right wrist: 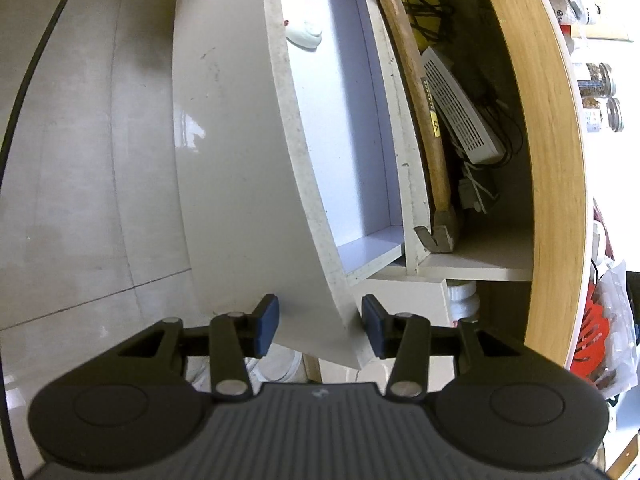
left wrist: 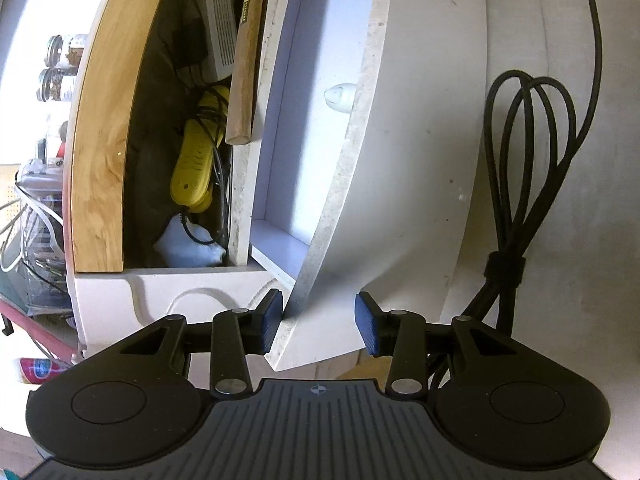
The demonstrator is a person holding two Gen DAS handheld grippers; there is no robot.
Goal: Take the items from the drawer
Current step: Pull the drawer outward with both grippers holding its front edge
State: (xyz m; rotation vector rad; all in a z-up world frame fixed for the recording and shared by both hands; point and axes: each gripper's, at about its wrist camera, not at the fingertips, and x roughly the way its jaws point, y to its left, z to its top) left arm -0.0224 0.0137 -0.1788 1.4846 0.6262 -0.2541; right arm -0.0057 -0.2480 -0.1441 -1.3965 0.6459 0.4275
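Closest in, both tools are seen spread open with nothing gripped. The left tool (left wrist: 319, 326) is parked at one bottom corner of the white drawer front (left wrist: 360, 184), its inner pad (left wrist: 269, 320) just beside the panel's raw edge. The right tool (right wrist: 319, 326) is set astride the opposite corner, pads either side but not clamped.

Just past the front panel, the drawer (right wrist: 360, 128) is pulled out and its near compartment looks bare, apart from the inside of a white knob (left wrist: 340, 97).

Further back, in the darker compartment under the wood-edged surface (right wrist: 556, 160), the actual stuff is found: a hammer (right wrist: 424, 120) laid lengthwise along the divider wall, head toward the right tool's end and handle butt toward the left tool's. Beside it are a white vented box (right wrist: 460, 116), a yellow power strip (left wrist: 198, 152) tangled in black cable, and a white lump (left wrist: 188, 246) at the left tool's end.

Probably the hammer would be taken crosswise to its long axis; neither arm is clearly nearer overall, each being closest to its own end.
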